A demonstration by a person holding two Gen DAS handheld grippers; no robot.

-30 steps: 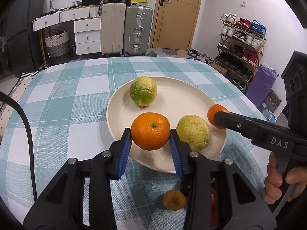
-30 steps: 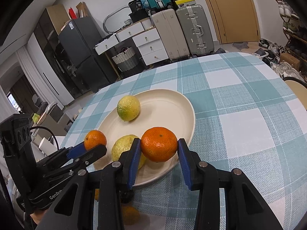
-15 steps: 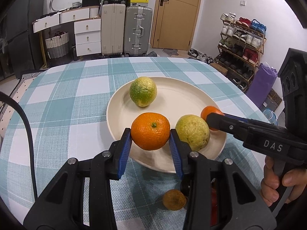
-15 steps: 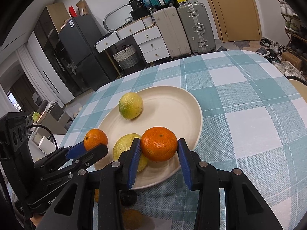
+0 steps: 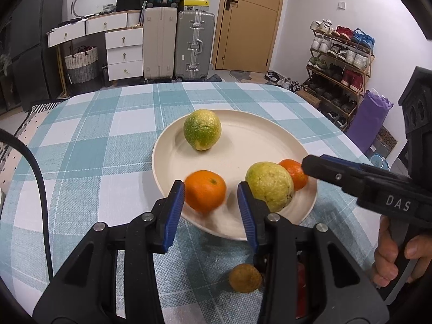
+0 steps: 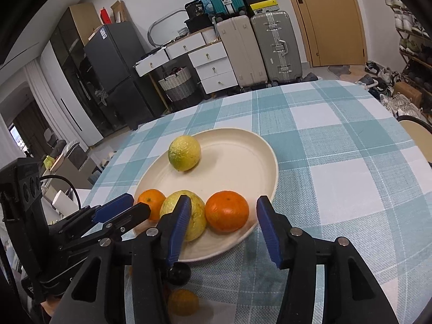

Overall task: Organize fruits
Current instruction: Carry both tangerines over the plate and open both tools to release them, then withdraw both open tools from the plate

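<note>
A cream plate (image 5: 154, 159) (image 6: 275, 172) holds a green-yellow fruit (image 5: 202, 129) (image 6: 185, 152) and a yellow fruit (image 5: 270, 186) (image 6: 199, 216). In the right wrist view my right gripper (image 6: 224, 224) is opening, and its orange (image 6: 226, 210) rests on the plate with a gap to each pad. My left gripper (image 5: 212, 210) stands slightly wider than its blurred orange (image 5: 205, 194). That orange touches the left pad only, low over the plate's near rim. A small brown fruit (image 5: 245, 278) lies on the cloth under the left gripper.
The checked tablecloth (image 5: 108, 140) covers a round table. A dark round fruit (image 6: 178, 272) and an orange-brown one (image 6: 183, 302) lie below the right gripper. A hand (image 5: 391, 256) holds the right gripper's handle. A cable (image 5: 40, 189) runs at the left and a chair back (image 6: 413, 124) stands at the right.
The right jaws have spread and let their orange down onto the plate beside the yellow fruit. The orange between the left pads has sunk and come off the right pad.
</note>
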